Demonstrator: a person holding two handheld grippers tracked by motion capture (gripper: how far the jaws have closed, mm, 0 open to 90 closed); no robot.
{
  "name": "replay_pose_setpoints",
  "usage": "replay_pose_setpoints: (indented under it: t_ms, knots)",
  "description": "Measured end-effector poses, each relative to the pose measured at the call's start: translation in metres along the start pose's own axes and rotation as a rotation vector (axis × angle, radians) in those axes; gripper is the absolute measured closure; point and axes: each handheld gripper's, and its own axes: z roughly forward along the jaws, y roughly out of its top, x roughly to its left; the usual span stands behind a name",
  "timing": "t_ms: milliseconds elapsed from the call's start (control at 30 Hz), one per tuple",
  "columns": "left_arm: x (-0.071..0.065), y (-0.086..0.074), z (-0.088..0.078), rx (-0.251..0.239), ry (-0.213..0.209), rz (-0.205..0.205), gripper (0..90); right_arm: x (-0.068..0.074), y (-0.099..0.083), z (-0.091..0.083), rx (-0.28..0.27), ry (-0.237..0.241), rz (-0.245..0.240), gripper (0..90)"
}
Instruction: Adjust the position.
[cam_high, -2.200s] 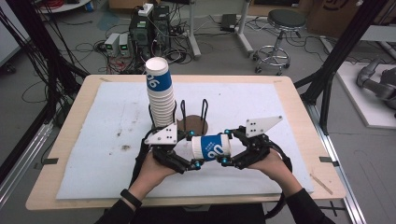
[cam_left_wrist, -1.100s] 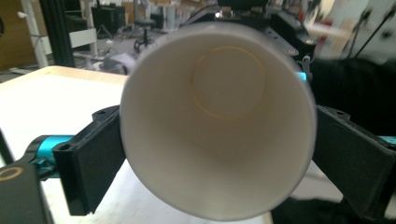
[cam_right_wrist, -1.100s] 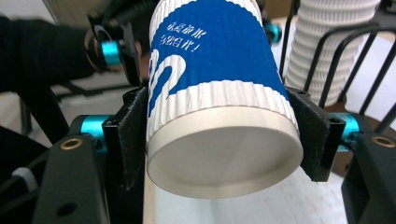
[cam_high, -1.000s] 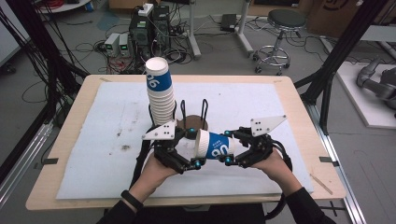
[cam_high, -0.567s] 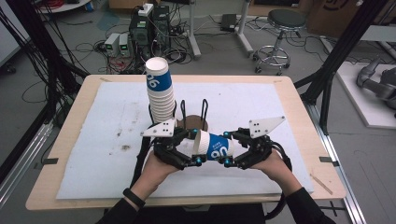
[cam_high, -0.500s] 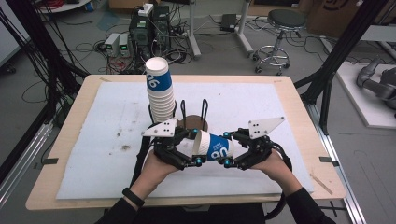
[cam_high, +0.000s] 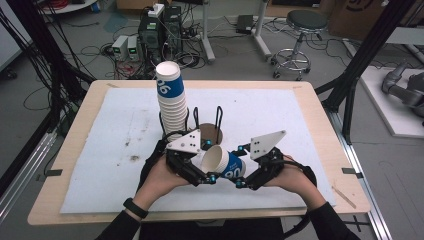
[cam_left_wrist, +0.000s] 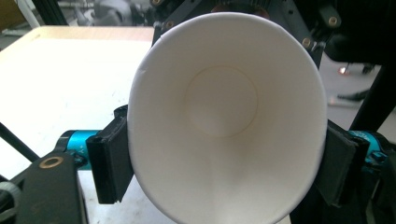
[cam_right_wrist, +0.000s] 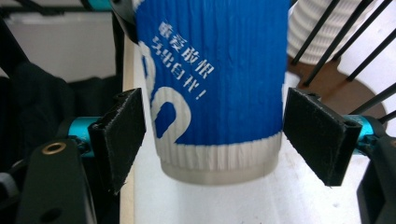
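One paper cup (cam_high: 225, 162) — left gripper (cam_left_wrist: 219, 163) clamps rim, right gripper (cam_right_wrist: 212, 135) just opened, pads clear.

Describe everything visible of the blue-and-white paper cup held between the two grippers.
The blue-and-white ribbed paper cup lies tilted on its side above the white mat, mouth toward the left gripper, whose jaws press its rim into an oval. Its inside is plain white and empty. Its blue sleeve bears white print, with a white ribbed band at the base. The right gripper straddles the base end, jaws just opened, pads apart from it.
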Motion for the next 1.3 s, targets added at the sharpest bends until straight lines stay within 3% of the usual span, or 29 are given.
replay_pose_setpoints:
  t_ms: [67, 200, 300, 467, 533, 800, 933, 1000, 1200, 1300]
  knots:
    - [0.0, 0.002, 0.001, 0.007, -0.003, 0.008, 20.4, 0.001, -0.001, 0.006, 0.021, 0.007, -0.011, 27.6]
    - [0.0, 0.003, 0.001, -0.006, 0.0, 0.001, 19.4, 0.0, -0.003, 0.009, 0.004, 0.016, -0.014, 30.0]
    - [0.0, 0.003, -0.001, -0.079, 0.007, -0.014, 16.4, -0.001, -0.003, 0.007, -0.028, 0.023, -0.005, 30.0]
    - [0.0, -0.001, -0.002, -0.23, 0.002, -0.072, 13.0, -0.006, -0.011, 0.002, -0.163, 0.075, 0.06, 30.1]
    - [0.001, -0.003, -0.002, -0.291, -0.01, -0.108, 12.0, -0.007, -0.012, 0.002, -0.192, 0.085, 0.078, 30.1]
    - [0.006, -0.007, 0.002, -0.386, -0.041, -0.173, 11.8, -0.009, -0.014, -0.001, -0.303, 0.094, 0.124, 30.1]
    - [0.008, -0.007, 0.004, -0.409, -0.042, -0.183, 12.5, -0.009, -0.015, -0.001, -0.31, 0.089, 0.122, 30.1]
    - [0.009, -0.007, 0.004, -0.417, -0.061, -0.178, 19.8, -0.009, -0.015, -0.001, -0.318, 0.084, 0.129, 30.2]
    - [0.009, -0.005, 0.004, -0.39, -0.058, -0.161, 22.5, -0.009, -0.016, 0.0, -0.309, 0.075, 0.128, 29.9]
    - [0.009, -0.004, 0.003, -0.364, -0.046, -0.143, 23.0, -0.007, -0.013, -0.002, -0.275, 0.05, 0.113, 27.9]
